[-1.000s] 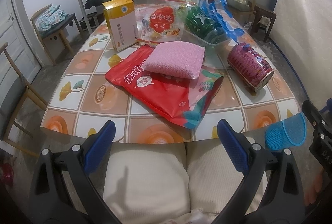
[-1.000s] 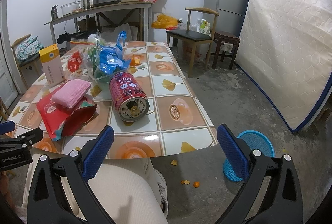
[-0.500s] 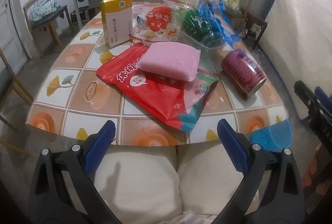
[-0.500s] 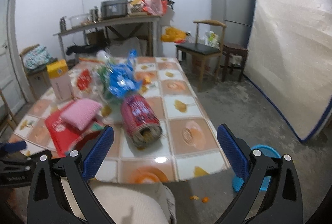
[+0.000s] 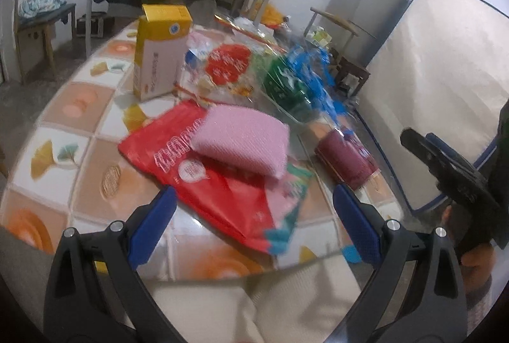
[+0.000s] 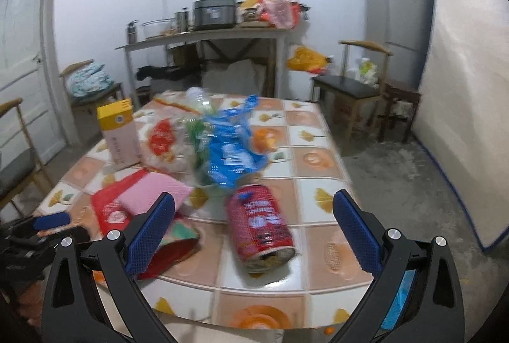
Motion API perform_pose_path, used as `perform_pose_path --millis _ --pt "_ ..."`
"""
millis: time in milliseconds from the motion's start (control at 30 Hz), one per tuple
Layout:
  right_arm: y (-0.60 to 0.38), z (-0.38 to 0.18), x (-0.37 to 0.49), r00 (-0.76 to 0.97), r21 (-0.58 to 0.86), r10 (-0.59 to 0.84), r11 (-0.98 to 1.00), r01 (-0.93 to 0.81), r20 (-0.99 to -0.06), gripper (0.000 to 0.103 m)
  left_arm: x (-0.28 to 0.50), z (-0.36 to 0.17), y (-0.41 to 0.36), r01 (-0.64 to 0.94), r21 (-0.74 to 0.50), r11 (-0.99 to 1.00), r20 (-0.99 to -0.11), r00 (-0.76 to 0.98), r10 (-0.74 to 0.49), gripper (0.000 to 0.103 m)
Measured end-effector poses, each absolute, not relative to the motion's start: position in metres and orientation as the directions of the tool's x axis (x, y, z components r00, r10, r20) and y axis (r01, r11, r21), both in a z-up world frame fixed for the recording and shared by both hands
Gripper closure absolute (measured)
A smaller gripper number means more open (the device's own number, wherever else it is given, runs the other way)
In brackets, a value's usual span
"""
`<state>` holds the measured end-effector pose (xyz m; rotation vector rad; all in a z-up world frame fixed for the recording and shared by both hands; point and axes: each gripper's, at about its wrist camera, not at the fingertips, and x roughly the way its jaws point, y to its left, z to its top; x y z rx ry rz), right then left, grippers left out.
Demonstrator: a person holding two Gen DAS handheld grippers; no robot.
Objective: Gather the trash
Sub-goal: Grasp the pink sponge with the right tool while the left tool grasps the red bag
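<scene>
Your left tongs (image 5: 254, 216) are spread wide with nothing between the blue pads, low in the left wrist frame over the near edge of the tiled worktop (image 5: 82, 133). Just past them, at centre frame, a red snack bag (image 5: 203, 181) lies flat with a pink sponge (image 5: 241, 142) resting on top of it. A red can (image 5: 346, 165) lies on its side to the right of centre; a yellow-topped carton (image 5: 159, 53) stands upright at upper left, beside a heap of clear and blue plastic wrappers (image 5: 302, 79).

Your right tongs (image 6: 254, 231) are also released — empty, low in the right wrist frame. The can (image 6: 261, 228) lies between the pads in that view, open end toward you, but not touching them. A blue basket (image 6: 394, 305) shows behind the right pad, off the worktop.
</scene>
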<state>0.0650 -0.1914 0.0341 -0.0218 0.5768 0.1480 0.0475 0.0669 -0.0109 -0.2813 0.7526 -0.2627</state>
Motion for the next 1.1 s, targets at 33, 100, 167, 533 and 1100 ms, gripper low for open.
perform_pose_path --millis 33,100,167,533,1100 --pt "-0.186 0.033 0.066 0.821 0.024 0.161 0.984 -0.177 -0.547 0.006 0.051 -0.011 0.07 0.129 -0.335 0.933 -0.631 0.705 -0.324 0.009" --pt "-0.177 0.03 0.066 0.806 0.033 0.216 0.971 -0.237 -0.551 0.006 0.058 -0.012 0.077 0.113 -0.309 0.944 -0.64 0.709 -0.294 0.009" --pt "-0.167 0.027 0.066 0.784 0.051 0.278 0.952 -0.302 -0.555 0.006 0.067 -0.016 0.086 0.081 -0.27 0.96 -0.658 0.712 -0.245 0.009" --pt "-0.094 0.023 0.108 0.614 0.002 0.455 0.805 -0.594 -0.644 0.008 0.085 -0.048 0.132 -0.005 -0.386 0.923 -0.733 0.61 -0.303 0.009" --pt "-0.027 -0.039 0.198 0.264 -0.038 0.207 0.717 -0.696 -0.942 0.017 0.061 -0.079 0.122 0.112 -0.655 0.748 -0.615 0.497 -0.612 0.065"
